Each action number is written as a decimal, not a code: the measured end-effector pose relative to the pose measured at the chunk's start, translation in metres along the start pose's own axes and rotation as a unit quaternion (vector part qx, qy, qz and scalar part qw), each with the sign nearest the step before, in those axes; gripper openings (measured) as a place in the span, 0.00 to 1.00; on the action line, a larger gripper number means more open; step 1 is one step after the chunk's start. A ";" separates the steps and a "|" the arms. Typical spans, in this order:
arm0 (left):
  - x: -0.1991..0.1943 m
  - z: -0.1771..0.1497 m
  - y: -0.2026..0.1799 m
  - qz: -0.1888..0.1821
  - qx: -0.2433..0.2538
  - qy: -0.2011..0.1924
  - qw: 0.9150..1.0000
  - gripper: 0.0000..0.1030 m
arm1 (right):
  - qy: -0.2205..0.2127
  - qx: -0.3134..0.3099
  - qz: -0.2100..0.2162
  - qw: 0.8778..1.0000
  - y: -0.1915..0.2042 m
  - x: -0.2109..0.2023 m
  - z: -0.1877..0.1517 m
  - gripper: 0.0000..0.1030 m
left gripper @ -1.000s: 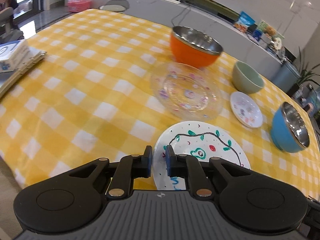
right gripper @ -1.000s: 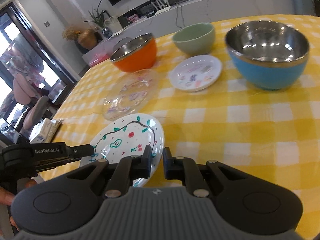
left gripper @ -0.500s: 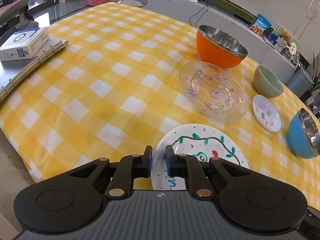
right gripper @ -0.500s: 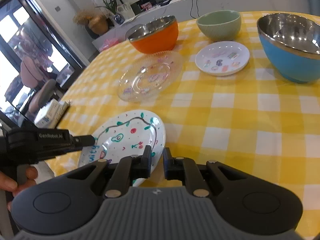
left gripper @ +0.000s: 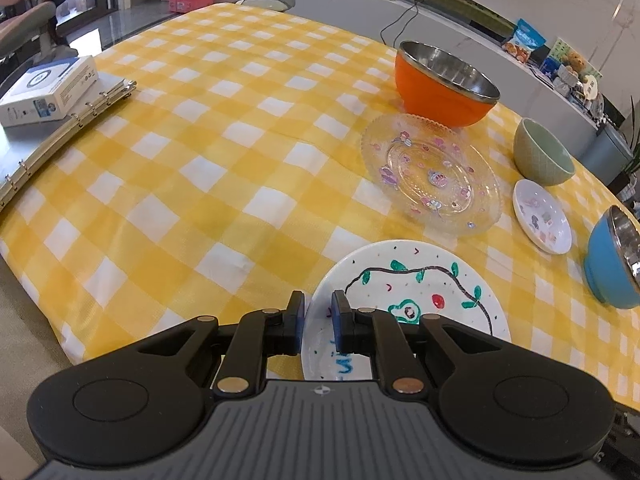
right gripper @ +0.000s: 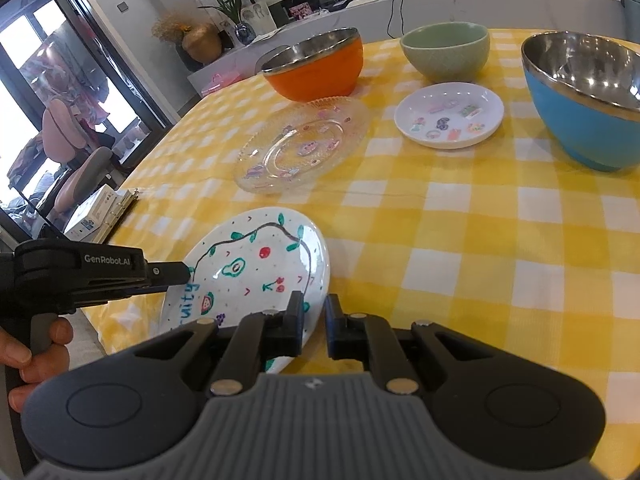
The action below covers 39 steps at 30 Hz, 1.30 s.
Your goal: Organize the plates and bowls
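A white plate with drawn fruit (left gripper: 416, 292) (right gripper: 256, 268) is held tilted above the yellow checked table near its front edge. My left gripper (left gripper: 318, 320) is shut on its near rim; it shows side-on in the right wrist view (right gripper: 176, 274). My right gripper (right gripper: 312, 322) is shut on the plate's right rim. Beyond lie a clear glass plate (left gripper: 432, 174) (right gripper: 304, 148), a small white saucer (left gripper: 542, 216) (right gripper: 450, 120), an orange bowl (left gripper: 444, 84) (right gripper: 316, 68), a green bowl (left gripper: 542, 152) (right gripper: 446, 52) and a blue bowl (left gripper: 614, 262) (right gripper: 584, 100).
A ring binder (left gripper: 60, 136) with a white box (left gripper: 48, 90) on it lies at the table's left edge. Chairs (right gripper: 76, 152) stand left of the table. A counter (left gripper: 400, 4) with packets runs behind.
The fruit plate has lifted and tilted between both grippers. Both cameras have risen and pulled back a little, so the table's left side shows more.
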<state>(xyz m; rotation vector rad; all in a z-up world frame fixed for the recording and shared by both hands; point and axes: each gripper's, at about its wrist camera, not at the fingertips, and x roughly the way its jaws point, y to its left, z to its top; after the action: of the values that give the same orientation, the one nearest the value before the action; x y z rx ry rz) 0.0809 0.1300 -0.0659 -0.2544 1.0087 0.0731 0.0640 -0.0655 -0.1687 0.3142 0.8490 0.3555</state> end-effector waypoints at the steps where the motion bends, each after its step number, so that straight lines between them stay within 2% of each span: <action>1: 0.000 0.000 0.001 -0.001 -0.002 0.000 1.000 0.15 | -0.001 -0.004 -0.001 1.000 0.000 0.000 0.000 0.09; 5: -0.005 0.001 0.002 -0.011 -0.009 -0.015 1.000 0.15 | -0.011 -0.013 -0.006 1.000 0.002 -0.004 -0.001 0.14; 9: -0.010 0.002 -0.003 -0.023 -0.001 -0.038 0.999 0.16 | -0.022 -0.004 -0.008 1.000 -0.002 -0.009 0.000 0.25; 15: -0.013 0.004 -0.013 -0.040 0.014 -0.055 0.998 0.21 | -0.036 0.005 -0.018 0.999 -0.004 -0.014 0.004 0.31; 26: -0.019 0.021 -0.031 -0.066 0.013 -0.065 0.996 0.31 | -0.048 0.018 -0.044 0.998 -0.008 -0.021 0.025 0.39; 35: -0.019 0.056 -0.045 -0.067 0.015 -0.063 0.996 0.34 | -0.072 0.055 -0.052 0.995 -0.019 -0.018 0.057 0.42; 39: -0.012 0.074 -0.050 -0.073 0.030 -0.069 0.994 0.39 | -0.078 0.067 -0.054 0.993 -0.022 -0.013 0.069 0.43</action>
<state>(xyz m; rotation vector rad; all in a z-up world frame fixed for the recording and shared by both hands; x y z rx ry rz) 0.1446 0.1002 -0.0091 -0.2646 0.8514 -0.0722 0.1136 -0.0998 -0.1265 0.4140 0.7345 0.1700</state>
